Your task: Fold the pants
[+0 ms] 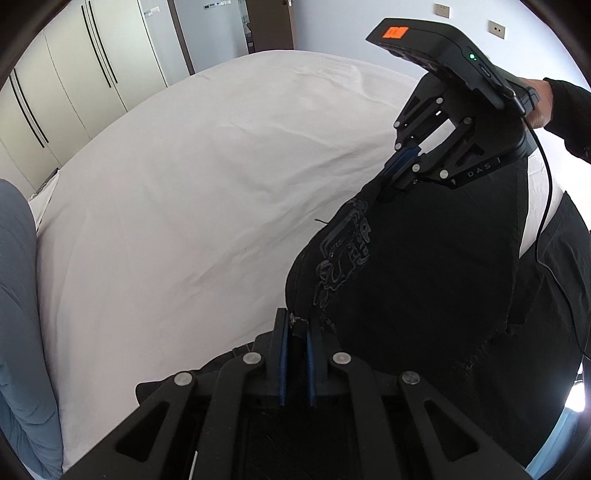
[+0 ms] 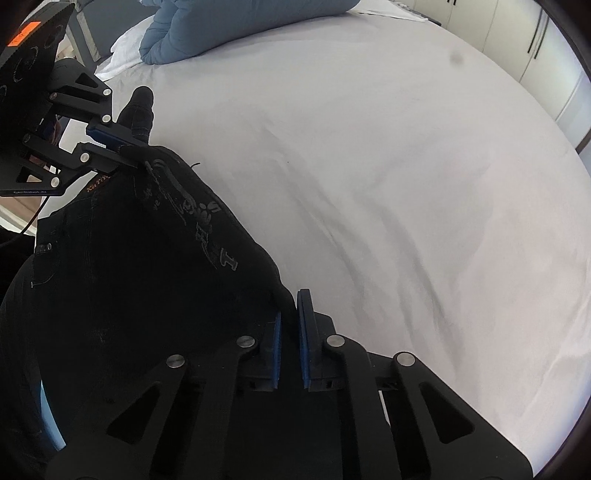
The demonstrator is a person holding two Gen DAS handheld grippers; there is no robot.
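The black pants (image 1: 424,266) with grey stitched patterns hang stretched between my two grippers above the white bed. My left gripper (image 1: 295,328) is shut on one top corner of the pants. My right gripper (image 1: 397,173) is shut on the other corner, up and to the right in the left wrist view. In the right wrist view the pants (image 2: 129,266) fill the left side, my right gripper (image 2: 290,306) pinches their edge, and my left gripper (image 2: 122,146) grips the far corner at the upper left.
The white bed sheet (image 1: 184,184) spreads below and ahead, also seen in the right wrist view (image 2: 406,184). A blue duvet (image 2: 221,26) lies at the bed's head, and shows in the left wrist view (image 1: 18,295). Wardrobe doors (image 1: 92,66) stand behind the bed.
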